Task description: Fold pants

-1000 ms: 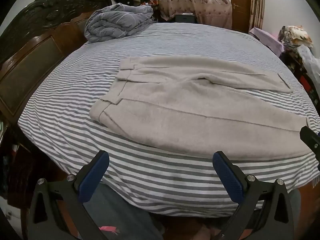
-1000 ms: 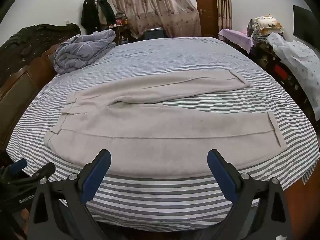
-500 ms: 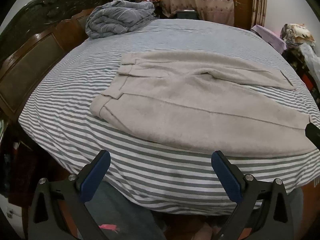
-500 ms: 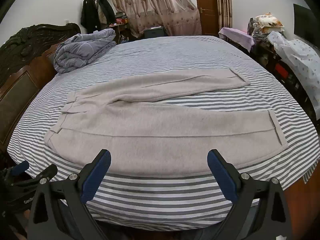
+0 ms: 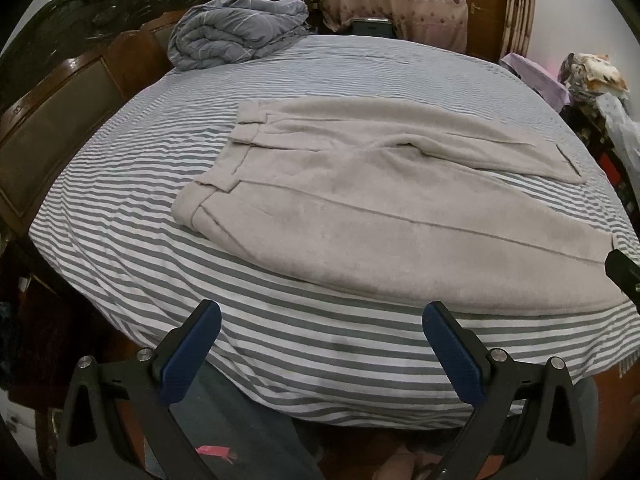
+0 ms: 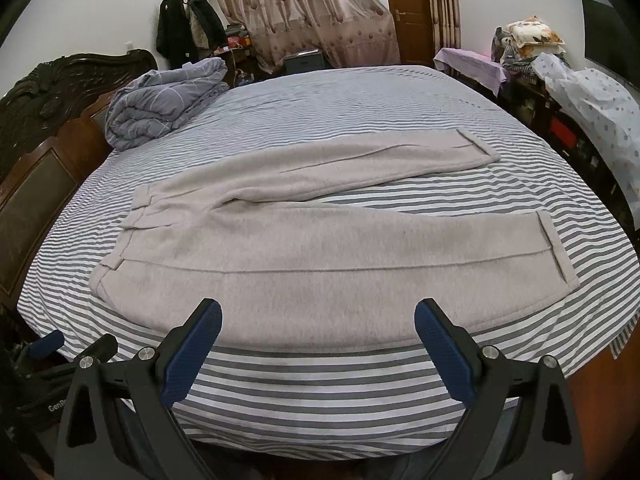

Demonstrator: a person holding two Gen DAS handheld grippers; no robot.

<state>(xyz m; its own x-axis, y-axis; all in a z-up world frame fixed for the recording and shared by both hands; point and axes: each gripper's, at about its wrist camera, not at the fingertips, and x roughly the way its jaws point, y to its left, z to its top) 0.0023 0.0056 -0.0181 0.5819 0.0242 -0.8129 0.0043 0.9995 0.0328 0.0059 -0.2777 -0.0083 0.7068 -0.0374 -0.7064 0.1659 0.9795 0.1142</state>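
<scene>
Beige pants [image 5: 360, 216] lie flat on the striped bed [image 5: 120, 208], waistband to the left, both legs spread out to the right; they also show in the right wrist view [image 6: 304, 264]. My left gripper [image 5: 320, 320] is open and empty, over the bed's near edge short of the pants. My right gripper [image 6: 318, 324] is open and empty, just short of the near leg's edge. The left gripper shows at the lower left of the right wrist view [image 6: 60, 356]; the right gripper's tip shows at the right edge of the left wrist view [image 5: 624, 276].
A rolled grey duvet [image 6: 160, 104] lies at the bed's far left by the dark wooden headboard [image 6: 36, 184]. Cluttered furniture with covered items [image 6: 580, 92] stands along the right side. Curtains [image 6: 312, 12] and a door stand beyond the bed.
Both grippers have edged slightly closer to the bed and pants. Jaws stay open. The pants have not moved.
</scene>
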